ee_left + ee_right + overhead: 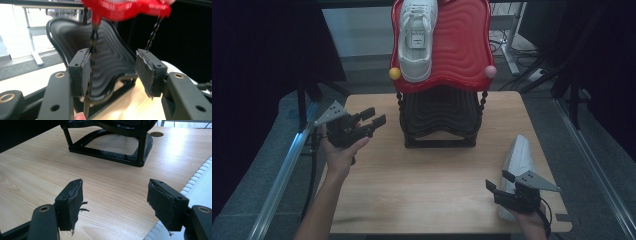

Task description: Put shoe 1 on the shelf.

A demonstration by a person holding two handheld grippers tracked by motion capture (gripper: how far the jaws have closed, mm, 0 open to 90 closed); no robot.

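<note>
**Shoe by the right gripper, its mate up on the rack**

Shoe, white and lying on its side with the sole turned outward, sits at the near right corner of the table, its toe pointing away toward the far edge. In the right gripper view its ribbed sole edge runs just past the right-hand pad. The right gripper hovers directly beside this shoe, on its left, held in the person's right hand; its jaws stand wide apart with bare wood between them and nothing gripped. Whether the gripper body touches the shoe cannot be told.

Farther off, at the middle of the table's far half, stands a black rack with a wavy lower shelf. On top of it rests a red tray-like shelf, carrying a second white shoe on its left part, toe toward the near side. A yellow ball caps the tray's near left corner and a pink ball its near right one.

Left of the rack, the left gripper is lifted off the table in the left hand and aimed at the rack's left post. Its jaws are spread wide and hold nothing; in the left gripper view the twisted black post shows just inside the left pad.
</note>
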